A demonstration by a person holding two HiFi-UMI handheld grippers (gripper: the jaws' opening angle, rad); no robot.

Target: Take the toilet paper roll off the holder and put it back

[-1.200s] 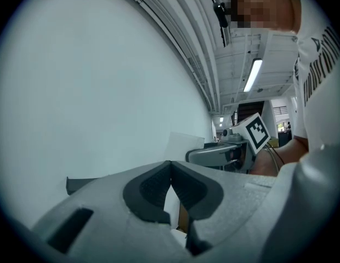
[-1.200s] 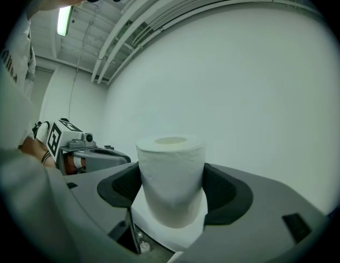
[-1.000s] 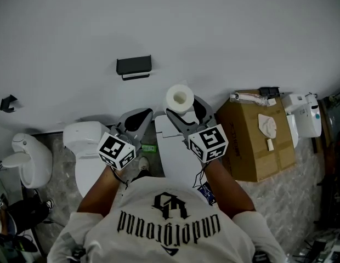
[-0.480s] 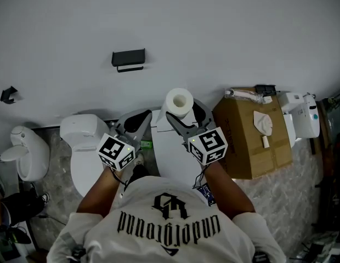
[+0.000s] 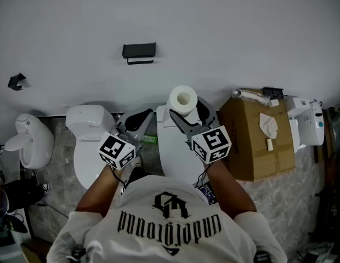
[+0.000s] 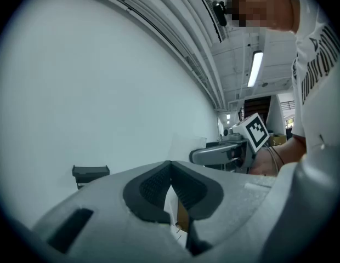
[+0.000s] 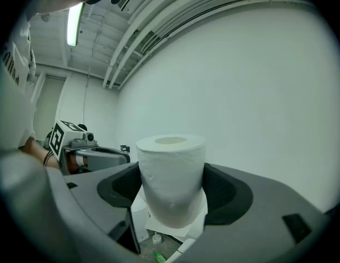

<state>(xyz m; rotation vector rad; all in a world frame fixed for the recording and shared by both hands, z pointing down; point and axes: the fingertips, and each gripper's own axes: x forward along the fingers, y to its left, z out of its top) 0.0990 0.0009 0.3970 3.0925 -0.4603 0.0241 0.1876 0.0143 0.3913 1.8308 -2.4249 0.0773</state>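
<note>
One toilet paper roll (image 7: 171, 179), axis vertical, clamped by right gripper (image 5: 185, 112), left gripper (image 6: 170, 166) closed, empty

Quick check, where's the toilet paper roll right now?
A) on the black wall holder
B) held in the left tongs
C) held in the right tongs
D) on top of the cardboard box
C: the toilet paper roll stands upright, clamped between the pads of the right tongs, while the left tongs are shut on nothing and the wall holder carries no roll.
</note>
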